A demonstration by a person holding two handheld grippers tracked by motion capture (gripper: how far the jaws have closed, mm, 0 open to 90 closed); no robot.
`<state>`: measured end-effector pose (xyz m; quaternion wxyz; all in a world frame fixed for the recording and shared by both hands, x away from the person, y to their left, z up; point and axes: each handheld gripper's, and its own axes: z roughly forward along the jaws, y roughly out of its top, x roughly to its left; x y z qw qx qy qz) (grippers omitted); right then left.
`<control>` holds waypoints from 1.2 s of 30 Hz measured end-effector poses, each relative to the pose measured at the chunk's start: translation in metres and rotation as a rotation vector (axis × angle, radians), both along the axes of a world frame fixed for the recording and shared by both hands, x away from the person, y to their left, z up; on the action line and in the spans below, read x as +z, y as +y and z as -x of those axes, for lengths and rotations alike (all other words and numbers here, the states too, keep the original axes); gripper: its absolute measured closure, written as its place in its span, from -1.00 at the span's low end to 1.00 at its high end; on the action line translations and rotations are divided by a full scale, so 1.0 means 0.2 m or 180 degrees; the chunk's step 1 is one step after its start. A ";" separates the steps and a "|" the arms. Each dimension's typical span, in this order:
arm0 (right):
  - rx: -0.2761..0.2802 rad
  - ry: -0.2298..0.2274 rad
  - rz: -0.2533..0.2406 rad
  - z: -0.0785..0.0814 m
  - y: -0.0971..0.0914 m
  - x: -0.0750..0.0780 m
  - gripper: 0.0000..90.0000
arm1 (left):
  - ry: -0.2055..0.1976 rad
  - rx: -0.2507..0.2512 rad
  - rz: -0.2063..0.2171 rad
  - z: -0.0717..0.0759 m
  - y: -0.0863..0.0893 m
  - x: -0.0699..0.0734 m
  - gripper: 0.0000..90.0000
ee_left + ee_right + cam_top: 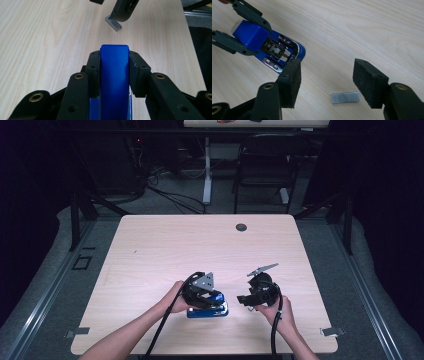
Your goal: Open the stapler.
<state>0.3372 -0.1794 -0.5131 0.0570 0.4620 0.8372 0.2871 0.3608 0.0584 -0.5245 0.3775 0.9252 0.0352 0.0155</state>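
The left claw (pixel 114 72) grips the blue stapler (pixel 114 82) at the table's (pixel 165 245) near middle, its magazine lying open. The right claw (pixel 326 82) hangs open over the staple strip (pixel 345 97) just right of it — loading seems the step in hand. Next, it must close on the thin strip squarely.

A pale wooden table (pixel 150 250) has a round grommet (pixel 241 227) near its far edge; beyond it stands a black chair (pixel 265 165).
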 end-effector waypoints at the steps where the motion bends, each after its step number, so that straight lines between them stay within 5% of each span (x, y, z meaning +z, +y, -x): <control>1: 0.0000 0.0000 0.0000 0.00 0.00 0.00 -0.10 | -0.0011 -0.0001 0.0026 0.00 0.00 0.00 0.47; 12: 0.0106 -0.0054 -0.0101 0.02 0.07 0.03 -0.02 | -0.0070 -0.0081 0.0139 0.00 0.05 0.03 0.47; 19: 0.0210 -0.0065 -0.0242 0.03 0.13 0.03 0.30 | -0.0111 -0.0113 0.0145 0.00 0.06 0.04 0.47; 29: 0.0473 0.0007 -0.0140 -0.01 0.26 -0.04 0.84 | -0.0131 -0.0146 0.0185 0.01 0.08 0.05 0.47; 36: 0.0591 -0.0030 0.0056 0.00 0.32 -0.07 1.00 | -0.0161 -0.0156 0.0219 0.02 0.09 0.06 0.47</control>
